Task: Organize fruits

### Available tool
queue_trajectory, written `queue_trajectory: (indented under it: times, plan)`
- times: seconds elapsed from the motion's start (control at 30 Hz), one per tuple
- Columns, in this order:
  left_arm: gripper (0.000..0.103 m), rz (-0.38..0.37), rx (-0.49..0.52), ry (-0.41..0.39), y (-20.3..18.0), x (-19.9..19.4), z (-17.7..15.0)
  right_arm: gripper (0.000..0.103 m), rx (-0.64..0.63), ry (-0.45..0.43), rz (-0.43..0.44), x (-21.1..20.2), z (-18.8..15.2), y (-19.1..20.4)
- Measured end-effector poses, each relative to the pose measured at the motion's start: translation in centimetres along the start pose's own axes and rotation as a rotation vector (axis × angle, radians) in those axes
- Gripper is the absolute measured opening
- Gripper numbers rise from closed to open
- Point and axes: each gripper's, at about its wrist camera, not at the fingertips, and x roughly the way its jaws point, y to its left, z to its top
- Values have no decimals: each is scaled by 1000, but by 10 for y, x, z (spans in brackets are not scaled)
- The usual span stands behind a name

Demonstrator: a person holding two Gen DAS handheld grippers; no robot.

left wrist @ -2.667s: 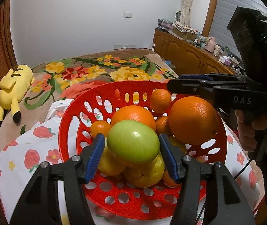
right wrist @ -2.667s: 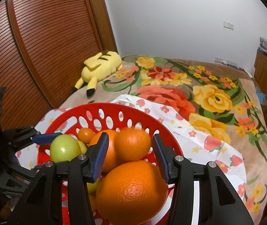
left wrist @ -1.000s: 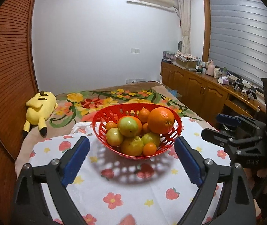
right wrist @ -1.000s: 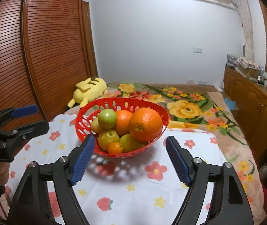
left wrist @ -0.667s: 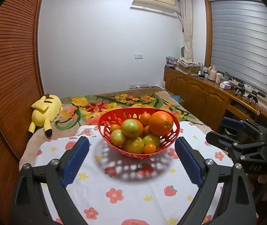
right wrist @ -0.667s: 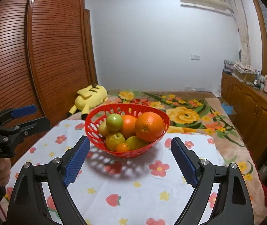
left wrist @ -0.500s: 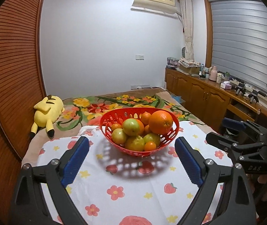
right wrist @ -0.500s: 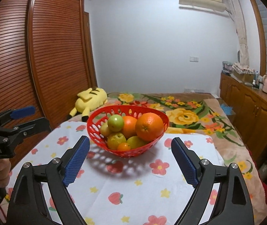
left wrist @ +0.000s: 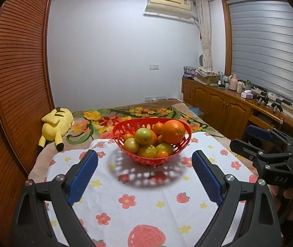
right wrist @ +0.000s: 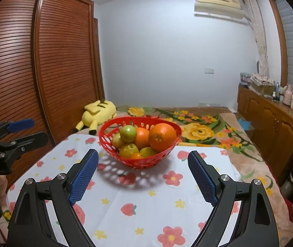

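A red perforated basket (left wrist: 120, 129) (right wrist: 146, 163) stands on the flowered tablecloth, piled with fruit. A large orange (left wrist: 173, 131) (right wrist: 162, 134) and a green apple (left wrist: 144, 136) (right wrist: 128, 133) lie on top, over yellow-green fruits and small tangerines. My left gripper (left wrist: 143, 152) is open and empty, well back from the basket on the near side. My right gripper (right wrist: 142, 152) is likewise open, with nothing between its blue pads. Each gripper shows at the edge of the other's view: the right gripper (left wrist: 265, 144) and the left gripper (right wrist: 16, 133).
The white tablecloth (left wrist: 142, 193) with strawberries and flowers covers the table. Behind it lies a flowered bed blanket (right wrist: 200, 121) with a yellow plush toy (left wrist: 55, 124). A slatted wooden wardrobe (right wrist: 43, 65) stands on the left, low cabinets (left wrist: 220, 105) on the right.
Earlier the left gripper held the green apple and the right the large orange over the basket. Both fruits now lie in it; both grippers have opened and drawn back.
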Motion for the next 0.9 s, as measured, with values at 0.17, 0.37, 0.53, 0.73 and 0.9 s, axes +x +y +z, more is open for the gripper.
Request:
queue_trajectory:
  times: [0.17,0.37,0.53,0.73,0.9]
  plan:
    - [93,1,-16,-16,1,-11,-3,90,-10,-37,-12,-16,-1,4]
    - [94,7,-32,-25,2,-20,-12,90,-16,-56,-16,-25,-5,10]
    - [94,10,-37,-19,4,-22,-18,90,-8,-57,-10,-28,-8,11]
    - [94,14,-48,-17,7,-24,-22,90,-6,-55,-7,-30,-10,12]
    - [94,15,-50,-13,7,-24,-23,90,-2,-54,-9,-32,-12,13]
